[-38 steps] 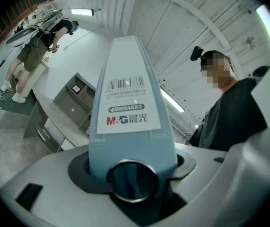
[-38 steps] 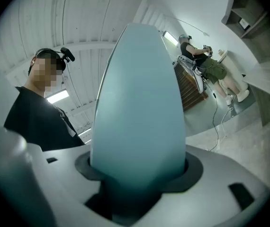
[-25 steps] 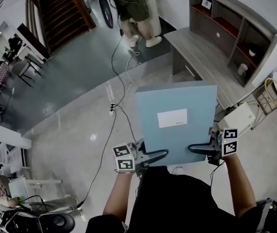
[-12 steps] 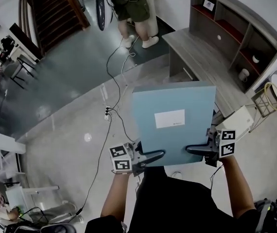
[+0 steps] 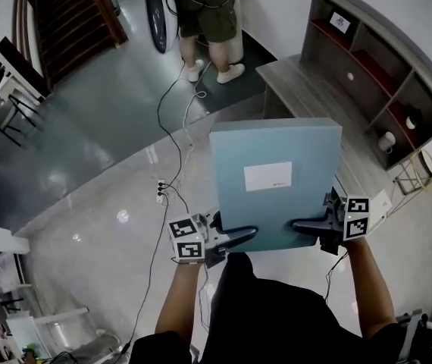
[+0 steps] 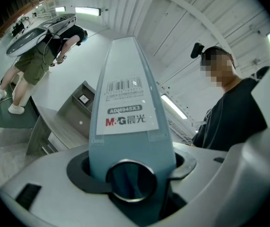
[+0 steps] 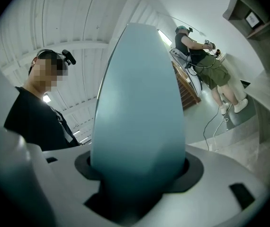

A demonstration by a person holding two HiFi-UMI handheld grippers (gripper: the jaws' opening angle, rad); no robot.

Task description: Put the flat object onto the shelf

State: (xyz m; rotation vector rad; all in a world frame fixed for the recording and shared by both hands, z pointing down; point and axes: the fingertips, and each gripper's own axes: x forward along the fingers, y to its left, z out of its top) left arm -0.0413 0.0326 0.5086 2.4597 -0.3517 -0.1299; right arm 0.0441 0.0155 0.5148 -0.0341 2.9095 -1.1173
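A flat light-blue file box (image 5: 275,184) with a white label is held level in front of me, one gripper at each near corner. My left gripper (image 5: 235,237) is shut on its left spine side, where a barcode label and a metal finger ring (image 6: 131,179) show in the left gripper view. My right gripper (image 5: 311,224) is shut on the opposite plain edge (image 7: 139,108). The wooden shelf unit (image 5: 383,82) with open cubbies stands ahead to the right, beyond the box.
A low wooden bench top (image 5: 314,97) runs before the shelf. A person (image 5: 205,14) stands at the back by a white machine. Cables (image 5: 172,150) trail over the glossy floor. A staircase (image 5: 72,14) rises at upper left.
The box and both grippers have shifted slightly rightward toward the shelf; the view has turned, so the shelf and bench sit more centrally. Both grips are unchanged.
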